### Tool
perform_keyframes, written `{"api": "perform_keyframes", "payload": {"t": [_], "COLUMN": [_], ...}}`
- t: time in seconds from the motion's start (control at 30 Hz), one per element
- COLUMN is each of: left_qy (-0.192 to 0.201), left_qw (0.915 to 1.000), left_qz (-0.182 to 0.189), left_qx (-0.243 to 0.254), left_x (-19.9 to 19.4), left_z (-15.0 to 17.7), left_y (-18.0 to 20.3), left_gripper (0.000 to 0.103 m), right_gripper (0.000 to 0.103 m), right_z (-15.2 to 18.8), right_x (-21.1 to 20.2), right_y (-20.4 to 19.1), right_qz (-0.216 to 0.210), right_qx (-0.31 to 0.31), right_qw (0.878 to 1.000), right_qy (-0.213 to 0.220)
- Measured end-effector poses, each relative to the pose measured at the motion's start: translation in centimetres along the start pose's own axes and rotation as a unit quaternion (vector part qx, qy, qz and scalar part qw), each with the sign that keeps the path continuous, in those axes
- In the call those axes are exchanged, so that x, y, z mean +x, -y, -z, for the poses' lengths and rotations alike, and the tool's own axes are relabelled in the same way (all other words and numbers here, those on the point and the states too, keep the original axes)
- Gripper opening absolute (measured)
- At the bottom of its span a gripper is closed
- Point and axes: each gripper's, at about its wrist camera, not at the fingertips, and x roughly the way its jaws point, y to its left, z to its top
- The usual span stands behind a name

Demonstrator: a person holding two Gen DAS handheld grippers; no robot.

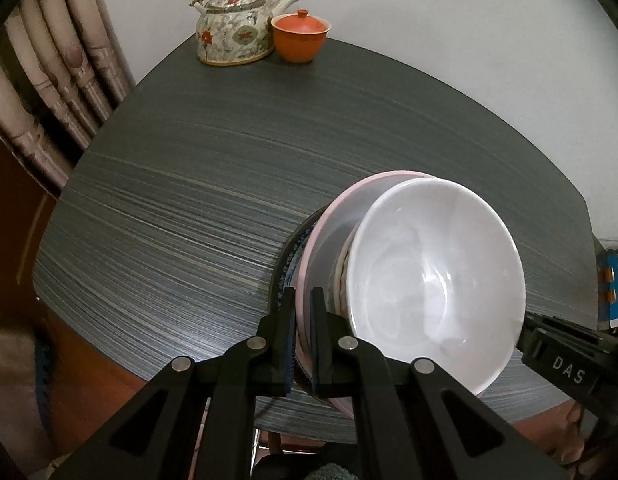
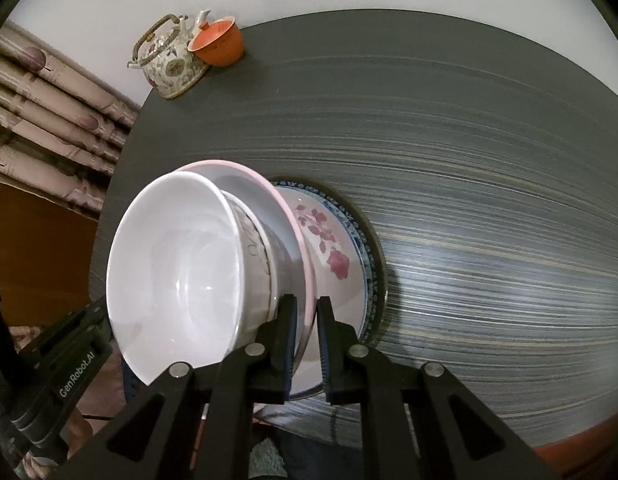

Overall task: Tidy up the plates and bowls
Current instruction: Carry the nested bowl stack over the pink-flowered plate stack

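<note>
A pink-rimmed plate [image 1: 341, 208] carries a stack of white bowls [image 1: 437, 272]. My left gripper [image 1: 303, 320] is shut on the plate's rim on one side. My right gripper [image 2: 307, 324] is shut on the same pink plate [image 2: 277, 196] on the opposite side, with the white bowls [image 2: 177, 264] to its left. Beneath it lies a floral plate [image 2: 333, 248] with pink flowers on a blue-patterned plate [image 2: 369, 248], both on the dark striped table [image 2: 489, 200]. The lower plates are mostly hidden in the left wrist view.
A patterned teapot [image 1: 233, 28] and an orange lidded cup [image 1: 301, 36] stand at the table's far edge by the white wall. Curtains [image 1: 49, 92] hang to the left. The table edge [image 1: 149, 376] runs close under the grippers.
</note>
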Motion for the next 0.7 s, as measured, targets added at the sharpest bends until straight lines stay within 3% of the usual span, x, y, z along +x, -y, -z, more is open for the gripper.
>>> {"api": "perform_keyframes", "payload": {"t": [0.7], "left_qy": [0.021], "left_qw": [0.9997], "left_qz": [-0.007], "left_qx": [0.005], "left_x": [0.2], "left_z": [1.0], "left_y": [0.2], "left_gripper": [0.002], "right_gripper": [0.012], "right_z": [-1.2], "right_x": [1.1], "right_y": [-2.2], "right_qz": [0.037], "right_qx": [-0.033], "right_qw": [0.999], "right_qy": [0.021]}}
